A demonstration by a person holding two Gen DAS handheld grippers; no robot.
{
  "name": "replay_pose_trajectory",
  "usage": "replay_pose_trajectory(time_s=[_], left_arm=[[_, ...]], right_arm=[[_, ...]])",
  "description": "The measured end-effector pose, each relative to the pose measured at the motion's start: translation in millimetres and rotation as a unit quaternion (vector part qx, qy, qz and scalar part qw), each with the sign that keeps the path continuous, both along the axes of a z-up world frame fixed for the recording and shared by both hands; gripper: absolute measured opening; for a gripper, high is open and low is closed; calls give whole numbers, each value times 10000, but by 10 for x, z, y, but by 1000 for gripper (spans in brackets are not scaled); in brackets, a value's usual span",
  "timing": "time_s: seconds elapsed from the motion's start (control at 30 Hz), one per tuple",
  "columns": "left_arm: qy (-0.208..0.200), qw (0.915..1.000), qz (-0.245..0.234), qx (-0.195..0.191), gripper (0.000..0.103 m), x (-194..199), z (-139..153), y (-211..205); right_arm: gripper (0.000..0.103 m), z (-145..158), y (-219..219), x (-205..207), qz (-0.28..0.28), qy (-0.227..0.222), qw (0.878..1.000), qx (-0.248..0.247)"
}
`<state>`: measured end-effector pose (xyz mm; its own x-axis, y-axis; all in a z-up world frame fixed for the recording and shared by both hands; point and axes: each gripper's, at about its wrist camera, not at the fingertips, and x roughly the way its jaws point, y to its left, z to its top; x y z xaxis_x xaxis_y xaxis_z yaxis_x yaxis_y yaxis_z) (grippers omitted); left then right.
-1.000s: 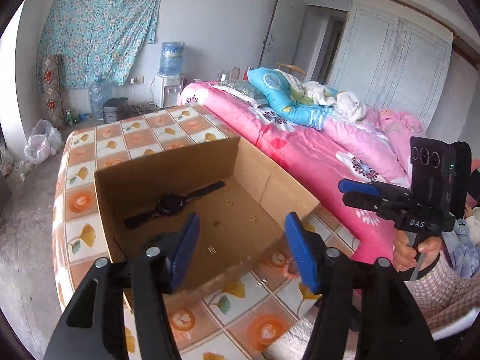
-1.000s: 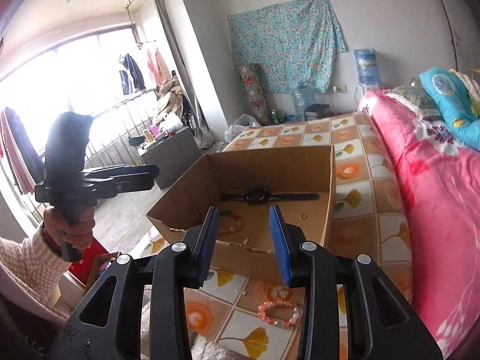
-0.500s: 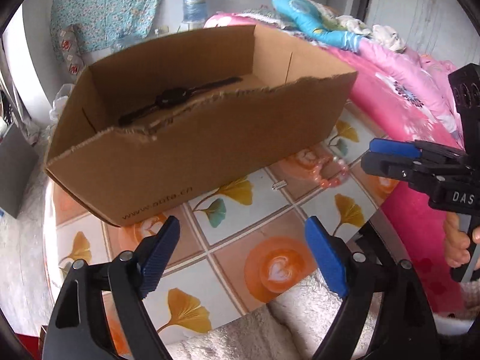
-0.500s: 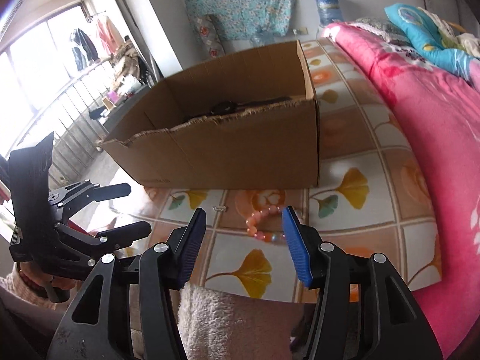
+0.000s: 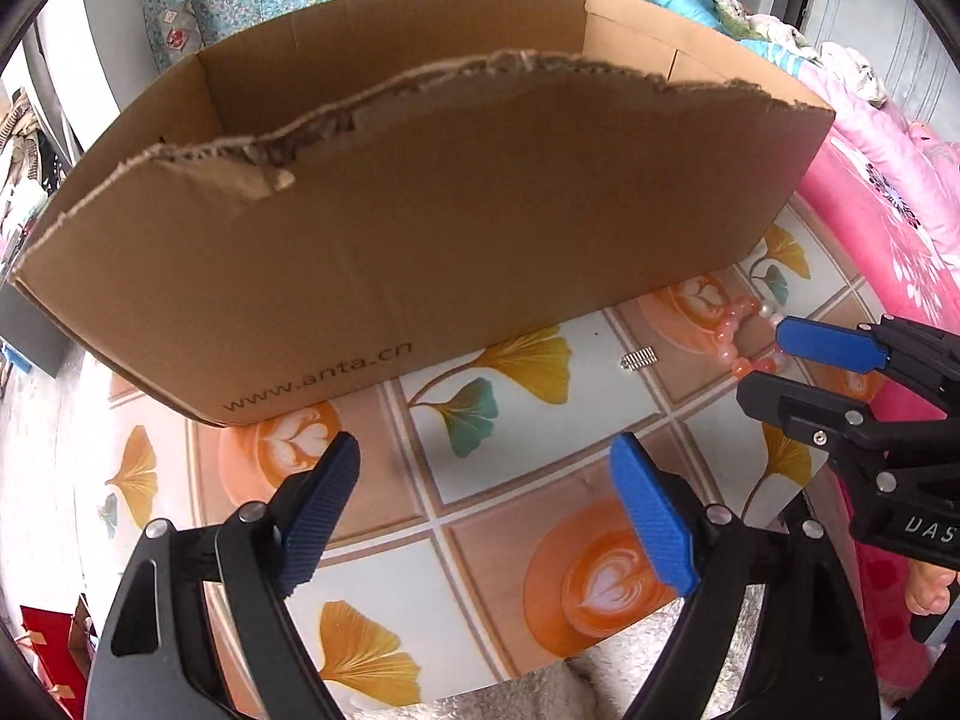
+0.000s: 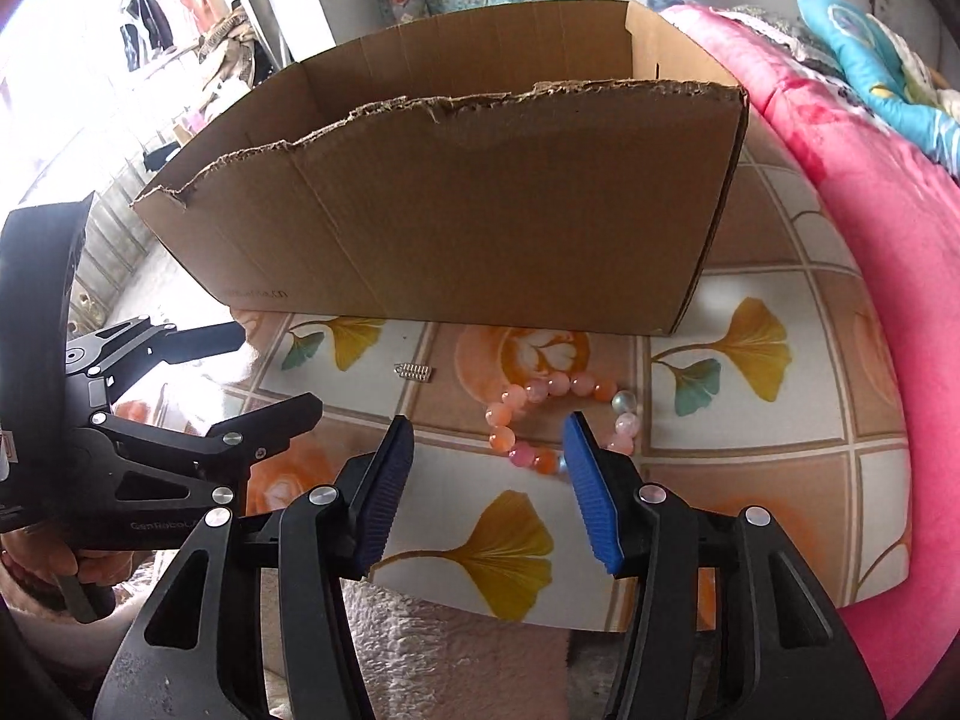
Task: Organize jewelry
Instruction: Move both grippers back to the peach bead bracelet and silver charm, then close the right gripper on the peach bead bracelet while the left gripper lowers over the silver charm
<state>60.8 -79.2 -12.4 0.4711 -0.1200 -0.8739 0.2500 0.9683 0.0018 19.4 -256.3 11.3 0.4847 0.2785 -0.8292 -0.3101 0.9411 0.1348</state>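
Before the cardboard box (image 5: 420, 228), the left wrist view shows the left gripper (image 5: 486, 504), jaws wide and empty after opening, over the patterned tabletop (image 5: 528, 468); the bead bracelet (image 5: 741, 336) lies beside the box's right corner. From the right wrist view, the right gripper (image 6: 486, 480) hangs released, having just opened, the bracelet (image 6: 540, 414) by its right fingertip, a small metal clasp (image 6: 414, 371) nearer the box (image 6: 480, 210).

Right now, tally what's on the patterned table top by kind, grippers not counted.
Cardboard box: 1
Bead bracelet: 1
Small metal clip-like piece: 1
Total: 3
Nothing inside the box shows from either view.
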Motion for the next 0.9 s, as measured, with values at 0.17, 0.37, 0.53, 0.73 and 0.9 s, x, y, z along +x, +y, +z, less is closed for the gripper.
replay_pose_trajectory(time_s=[0.17, 0.37, 0.53, 0.73, 0.9], left_arm=[[39, 10000, 68, 22, 83, 60, -45, 19], [73, 9999, 126, 66, 83, 127, -87, 1], [16, 9999, 78, 152, 83, 145, -93, -169], [-35, 9998, 31, 211, 83, 96, -117, -307], [-168, 9996, -37, 233, 83, 98, -112, -386]], right_arm=[[45, -55, 39, 0, 63, -27, 9998, -199], [40, -120, 122, 9, 134, -88, 9990, -421], [30, -140, 200, -41, 182, -265, 9971, -696], [15, -129, 152, -4, 50, -286, 9976, -627], [12, -121, 33, -16, -158, -272, 9982, -518]])
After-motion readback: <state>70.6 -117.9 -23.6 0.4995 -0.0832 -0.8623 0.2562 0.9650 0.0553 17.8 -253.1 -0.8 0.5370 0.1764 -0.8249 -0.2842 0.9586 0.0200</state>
